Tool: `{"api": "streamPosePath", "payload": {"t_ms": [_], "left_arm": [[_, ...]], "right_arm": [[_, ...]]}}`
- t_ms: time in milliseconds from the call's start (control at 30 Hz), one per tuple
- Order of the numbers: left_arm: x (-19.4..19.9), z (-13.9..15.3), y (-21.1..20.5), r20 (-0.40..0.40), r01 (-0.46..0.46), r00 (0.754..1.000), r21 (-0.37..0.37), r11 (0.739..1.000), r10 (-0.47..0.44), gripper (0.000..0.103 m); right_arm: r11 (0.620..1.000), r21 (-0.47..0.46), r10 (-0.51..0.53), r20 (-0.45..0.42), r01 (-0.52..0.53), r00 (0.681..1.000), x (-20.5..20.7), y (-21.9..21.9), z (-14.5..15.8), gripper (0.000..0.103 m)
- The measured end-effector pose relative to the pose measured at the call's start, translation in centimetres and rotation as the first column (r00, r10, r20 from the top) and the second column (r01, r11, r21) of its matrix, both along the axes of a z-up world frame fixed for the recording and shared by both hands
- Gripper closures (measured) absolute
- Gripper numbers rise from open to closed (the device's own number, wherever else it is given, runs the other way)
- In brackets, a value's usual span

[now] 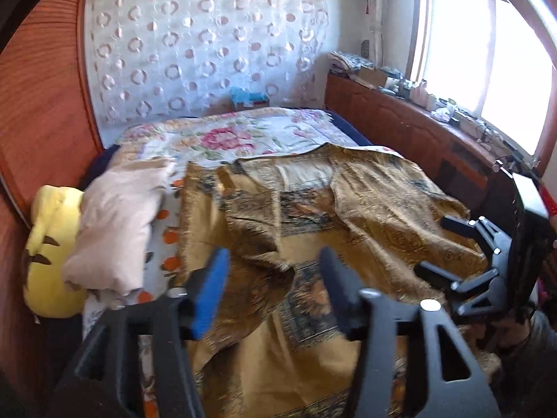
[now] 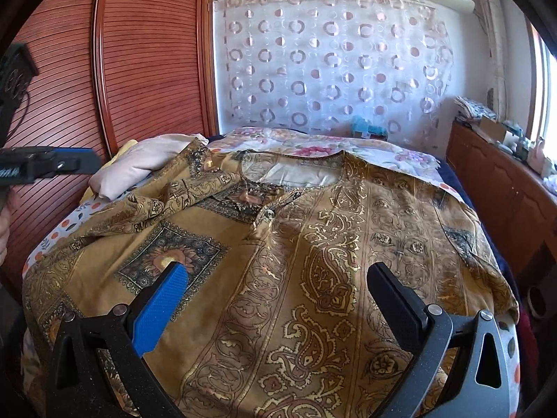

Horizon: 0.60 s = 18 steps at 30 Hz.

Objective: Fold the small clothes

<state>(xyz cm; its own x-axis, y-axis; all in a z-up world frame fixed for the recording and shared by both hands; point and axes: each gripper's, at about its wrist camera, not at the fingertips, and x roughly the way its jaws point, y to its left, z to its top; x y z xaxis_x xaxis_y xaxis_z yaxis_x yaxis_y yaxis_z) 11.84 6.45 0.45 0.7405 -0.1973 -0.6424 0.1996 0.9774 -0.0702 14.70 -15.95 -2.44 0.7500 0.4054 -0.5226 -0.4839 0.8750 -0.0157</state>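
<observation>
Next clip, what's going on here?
A person with a handheld gripper in each hand is folding a gold patterned shirt spread front-up on a bed. One sleeve is already folded across the chest. Both the left gripper and the right gripper hover above the fabric with jaws open, holding nothing. A beige pillow and a yellow plush lie alongside.
</observation>
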Motion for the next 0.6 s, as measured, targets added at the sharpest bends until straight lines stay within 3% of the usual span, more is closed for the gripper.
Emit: {"api": "streamPosePath", "payload": {"t_ms": [67,333,600], "left_arm": [[-0.2,-1.0,0.9,-0.012,-0.022,1.000,0.013,1.000,0.022,0.026],[-0.1,-6.9,4.6,-0.147,-0.108,0.982,0.052,0.993,0.115,0.026],[-0.2,-9.4,6.5,-0.174,-0.138,0.974,0.067,0.988,0.147,0.026]], "right_arm": [[1.000,0.000,0.004,0.000,-0.004,1.000,0.0,0.1,0.0,0.000],[0.997,0.007,0.076,-0.019,-0.076,0.997,1.1,-0.1,1.0,0.000],[0.979,-0.006,0.205,-0.042,-0.205,0.978,3.8,3.7,2.8,0.010]]}}
